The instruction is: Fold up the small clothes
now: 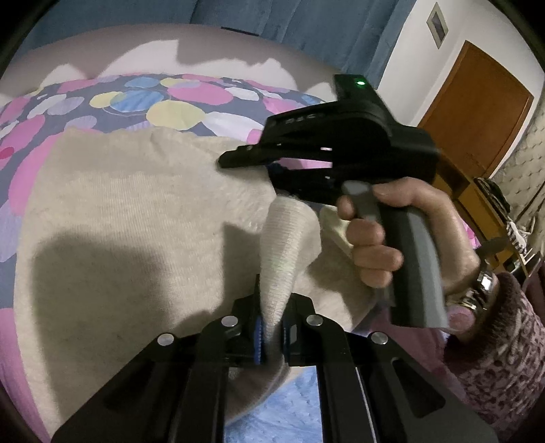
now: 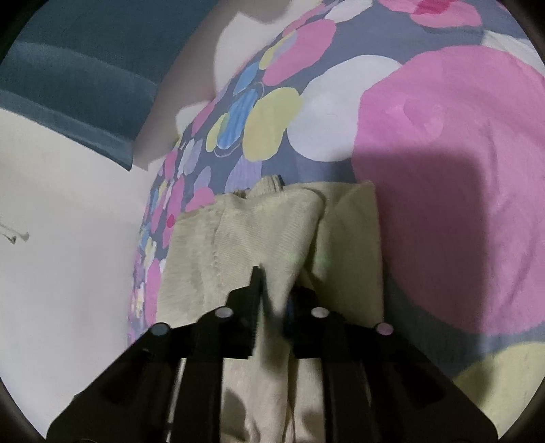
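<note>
A cream knitted garment lies spread on a bedspread printed with pink, yellow and blue circles. My left gripper is shut on a ribbed edge of it, which rises as a narrow strip toward the right gripper. A hand holds that gripper by its grey handle, just above the cloth. In the right wrist view the garment is bunched into folds, and my right gripper stands open a little with a loose fold between its fingers. That view is blurred.
The bedspread stretches far beyond the garment on all sides. A blue curtain hangs behind the bed. A wooden door and a low shelf with items stand at the right. A white wall runs along the bed's left.
</note>
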`<state>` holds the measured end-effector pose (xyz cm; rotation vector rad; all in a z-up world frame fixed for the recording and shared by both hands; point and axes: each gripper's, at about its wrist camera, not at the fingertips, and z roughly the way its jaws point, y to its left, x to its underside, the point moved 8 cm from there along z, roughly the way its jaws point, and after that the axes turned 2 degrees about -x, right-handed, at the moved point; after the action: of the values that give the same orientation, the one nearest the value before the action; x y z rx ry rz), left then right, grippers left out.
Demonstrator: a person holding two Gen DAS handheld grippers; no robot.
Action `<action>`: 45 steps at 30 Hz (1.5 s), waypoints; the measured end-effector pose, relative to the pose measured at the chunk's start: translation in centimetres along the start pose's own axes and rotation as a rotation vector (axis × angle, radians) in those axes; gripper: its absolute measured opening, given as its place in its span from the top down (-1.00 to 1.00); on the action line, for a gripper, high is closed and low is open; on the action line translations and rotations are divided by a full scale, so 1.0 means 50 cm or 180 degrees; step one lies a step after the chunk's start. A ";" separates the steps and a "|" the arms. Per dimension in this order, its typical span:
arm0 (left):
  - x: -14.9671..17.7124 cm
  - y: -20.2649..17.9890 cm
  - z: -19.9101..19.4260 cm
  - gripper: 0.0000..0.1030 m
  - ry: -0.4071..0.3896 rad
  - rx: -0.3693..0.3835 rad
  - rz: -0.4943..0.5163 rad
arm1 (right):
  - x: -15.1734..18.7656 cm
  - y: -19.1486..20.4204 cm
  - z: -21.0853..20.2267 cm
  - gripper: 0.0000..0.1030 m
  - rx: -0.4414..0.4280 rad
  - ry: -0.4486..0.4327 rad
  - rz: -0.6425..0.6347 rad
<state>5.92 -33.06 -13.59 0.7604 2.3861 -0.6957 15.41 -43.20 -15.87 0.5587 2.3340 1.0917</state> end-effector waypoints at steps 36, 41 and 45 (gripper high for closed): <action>0.170 0.176 -0.227 -0.08 -0.0121 -0.0647 -0.0175 | 0.241 0.020 -0.139 -0.03 -0.0168 -0.0038 0.0289; 0.179 0.208 -0.217 -0.08 -0.0001 -0.0683 -0.0428 | 0.239 0.027 -0.112 0.58 -0.0065 -0.0013 0.0209; 0.174 0.209 -0.221 -0.08 -0.0041 -0.0699 -0.0420 | 0.236 0.033 -0.116 0.87 -0.0063 -0.0094 0.0135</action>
<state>2.87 -15.79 -14.18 0.5093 2.4662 -0.4770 2.90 -39.11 -14.44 0.6156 2.2930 1.1171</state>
